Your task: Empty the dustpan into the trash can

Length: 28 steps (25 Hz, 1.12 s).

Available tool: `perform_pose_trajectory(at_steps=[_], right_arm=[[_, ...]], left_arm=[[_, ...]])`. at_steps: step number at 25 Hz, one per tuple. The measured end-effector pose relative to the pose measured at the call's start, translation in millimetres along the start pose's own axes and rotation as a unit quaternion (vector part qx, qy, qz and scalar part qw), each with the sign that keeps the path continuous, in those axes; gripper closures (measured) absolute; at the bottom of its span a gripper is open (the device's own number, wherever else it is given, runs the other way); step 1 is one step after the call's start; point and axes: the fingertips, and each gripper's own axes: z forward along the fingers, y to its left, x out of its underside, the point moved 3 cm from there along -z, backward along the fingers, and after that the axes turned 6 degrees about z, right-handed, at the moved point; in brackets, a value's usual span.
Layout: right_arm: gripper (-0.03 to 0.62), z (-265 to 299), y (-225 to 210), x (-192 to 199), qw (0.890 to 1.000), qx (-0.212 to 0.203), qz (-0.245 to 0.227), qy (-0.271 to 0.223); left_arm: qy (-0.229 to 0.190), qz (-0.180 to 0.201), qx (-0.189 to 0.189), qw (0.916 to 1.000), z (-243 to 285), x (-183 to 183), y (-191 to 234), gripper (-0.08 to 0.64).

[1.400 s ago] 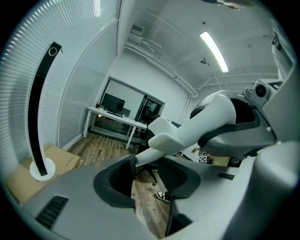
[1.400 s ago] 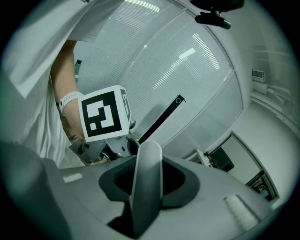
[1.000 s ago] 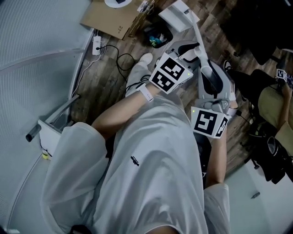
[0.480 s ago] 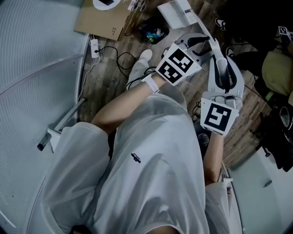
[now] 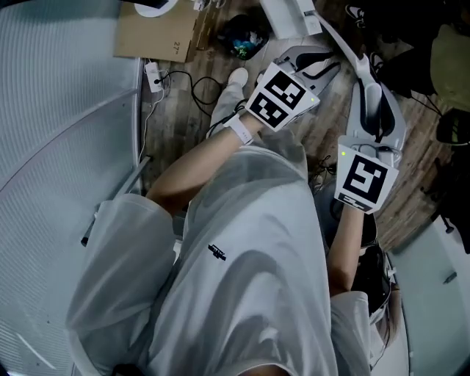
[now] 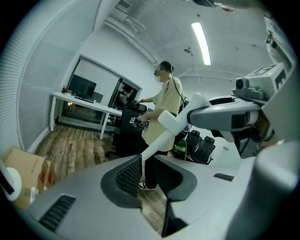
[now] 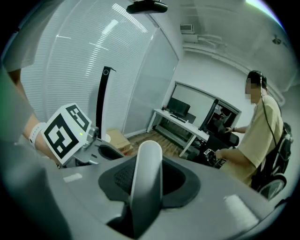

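A spill onto the wooden floor looks the main risk as a person brings a white dustpan on its long handle up to a dark trash can. The pan sits at the top edge of the head view, just beside the can's mouth rather than plainly over it. A tip made from here could drop its load next to the can, near the power strip and cables lying there. What the pan carries cannot be seen. A second likely hazard is twist: the pan hangs far out from the only firm grip, so the round handle may roll or swing between the pads and turn the pan early. The right gripper has its jaws closed part-way around the handle, which fills the gap between its pads and runs straight out ahead of it. The left gripper has just been closing its jaws. The handle slants down into their gap and lies close by one ribbed pad, while the other pad stands clear with floor showing between, so no squeeze is on yet. A clumsy close there could nudge the handle sideways
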Motion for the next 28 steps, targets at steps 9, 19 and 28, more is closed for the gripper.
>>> perform_pose_trajectory(at_steps=[9,19,28], right_arm=[[0.472,15.8,-35.5,41.3,0.997,0.031,0.051,0.038],[0.472,49.6,-64.3,94.8,0.986,0.061,0.130,0.088],[0.472,85.6,-64.9,150.8,0.976,0.069,0.158,0.131]], left_arm=[[0.018,0.015,-0.034,0.9992,-14.1,3.6,22.3,0.551],[0.018,-0.011,-0.059,0.9981,-41.7,-1.8,38.3,0.552],[0.026,-0.006,-0.081,0.9964,-63.6,2.3,43.4,0.552]])
